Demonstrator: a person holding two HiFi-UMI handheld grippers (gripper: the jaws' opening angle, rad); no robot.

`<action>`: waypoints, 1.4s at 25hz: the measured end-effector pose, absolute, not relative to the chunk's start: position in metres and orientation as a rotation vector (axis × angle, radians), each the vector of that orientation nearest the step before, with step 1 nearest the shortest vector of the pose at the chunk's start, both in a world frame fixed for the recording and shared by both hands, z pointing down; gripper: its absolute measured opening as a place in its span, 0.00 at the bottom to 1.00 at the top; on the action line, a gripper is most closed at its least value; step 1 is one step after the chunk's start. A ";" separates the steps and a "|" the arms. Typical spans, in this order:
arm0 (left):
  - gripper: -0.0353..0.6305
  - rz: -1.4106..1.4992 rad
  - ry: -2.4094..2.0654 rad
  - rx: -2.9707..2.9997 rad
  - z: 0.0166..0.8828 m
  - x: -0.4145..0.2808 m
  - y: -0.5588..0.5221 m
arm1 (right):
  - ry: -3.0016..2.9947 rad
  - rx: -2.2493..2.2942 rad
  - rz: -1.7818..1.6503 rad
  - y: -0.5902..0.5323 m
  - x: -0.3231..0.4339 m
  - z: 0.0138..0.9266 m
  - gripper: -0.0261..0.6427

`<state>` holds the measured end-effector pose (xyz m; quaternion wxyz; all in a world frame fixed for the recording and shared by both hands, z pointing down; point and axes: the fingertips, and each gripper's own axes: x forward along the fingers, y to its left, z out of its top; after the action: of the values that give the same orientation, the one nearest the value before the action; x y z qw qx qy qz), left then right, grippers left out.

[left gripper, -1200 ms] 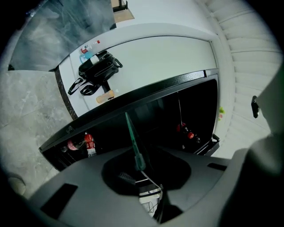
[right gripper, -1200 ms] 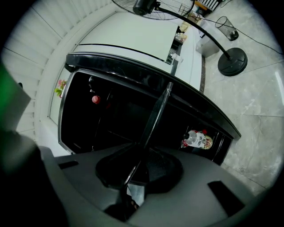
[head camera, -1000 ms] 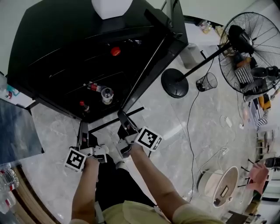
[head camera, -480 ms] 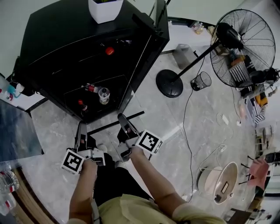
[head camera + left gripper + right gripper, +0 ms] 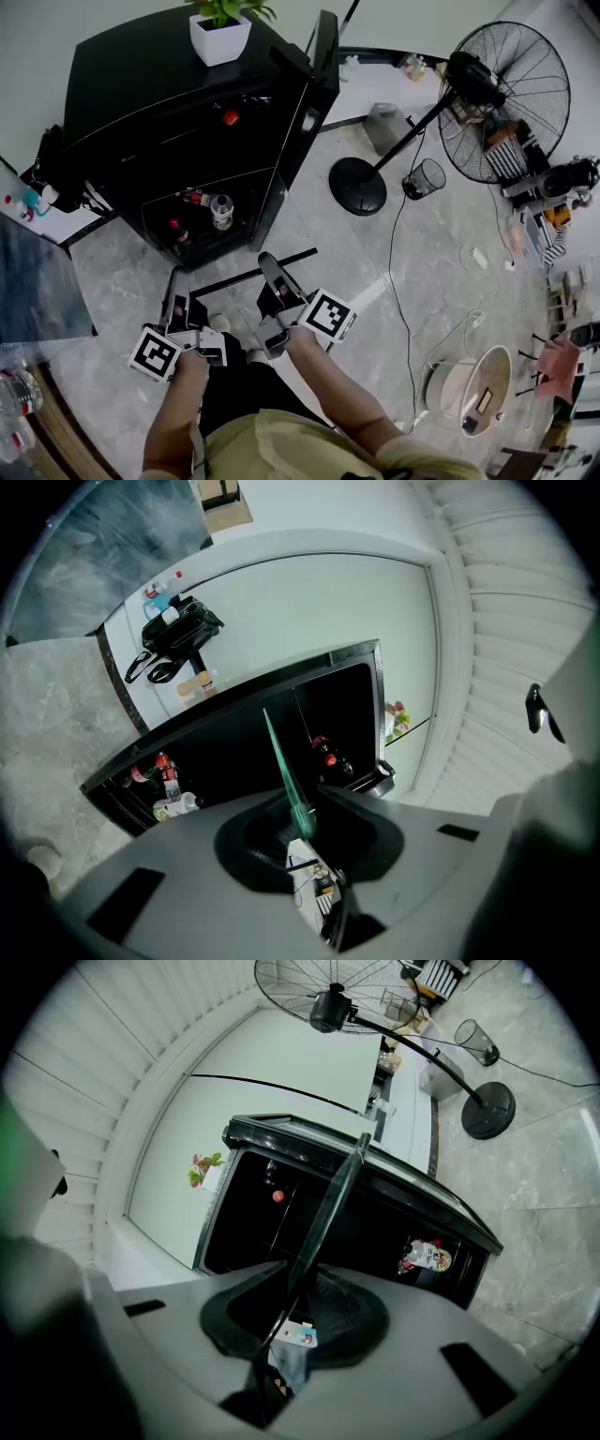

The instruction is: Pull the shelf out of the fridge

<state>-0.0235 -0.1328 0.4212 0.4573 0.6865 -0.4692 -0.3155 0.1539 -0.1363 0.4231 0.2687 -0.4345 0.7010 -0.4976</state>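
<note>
Outside the fridge (image 5: 169, 89), glass shelf (image 5: 234, 275), edge clamped in left tongs (image 5: 174, 283) and right tongs (image 5: 271, 265).

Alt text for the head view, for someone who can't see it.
A person's left claw and right claw grip a glass shelf in front of an open black fridge holding bottles; a pedestal fan stands to the right.

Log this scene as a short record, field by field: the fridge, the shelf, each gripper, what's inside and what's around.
fridge: black fridge, door open
shelf: glass shelf, held between both grippers in front of the fridge
left gripper: shut on the shelf's edge
right gripper: shut on the shelf's edge
inside: bottles in the lower part
on top: potted plant
nearby: standing fan on the floor
</note>
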 end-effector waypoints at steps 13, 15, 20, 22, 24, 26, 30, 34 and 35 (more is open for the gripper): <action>0.16 -0.755 -1.115 1.766 0.368 -0.014 -0.103 | 1.953 -1.186 -1.243 -0.102 0.162 0.361 0.16; 0.16 -0.759 -1.109 1.773 0.361 -0.014 -0.098 | 1.958 -1.183 -1.240 -0.096 0.161 0.354 0.16; 0.16 -0.764 -1.098 1.807 0.340 -0.012 -0.091 | 1.950 -1.183 -1.213 -0.085 0.163 0.339 0.16; 0.16 -0.762 -1.089 1.821 0.334 -0.011 -0.088 | 1.952 -1.185 -1.205 -0.080 0.165 0.333 0.16; 0.16 -0.765 -1.076 1.831 0.327 -0.009 -0.085 | 1.956 -1.183 -1.188 -0.076 0.166 0.325 0.16; 0.16 -0.765 -1.067 1.839 0.321 -0.008 -0.082 | 1.956 -1.177 -1.174 -0.072 0.167 0.318 0.16; 0.16 -0.770 -1.070 1.855 0.310 -0.009 -0.076 | 1.957 -1.159 -1.164 -0.067 0.166 0.311 0.16; 0.16 -0.790 -1.075 1.861 0.301 -0.012 -0.071 | 1.948 -1.126 -1.162 -0.062 0.163 0.305 0.16; 0.16 -0.792 -1.077 1.864 0.299 -0.013 -0.070 | 1.950 -1.122 -1.160 -0.062 0.162 0.303 0.16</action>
<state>-0.0132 -0.0698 0.2991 0.4114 0.7406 -0.4279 -0.3149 0.1625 -0.0616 0.3034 0.3004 -0.4229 0.7347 -0.4371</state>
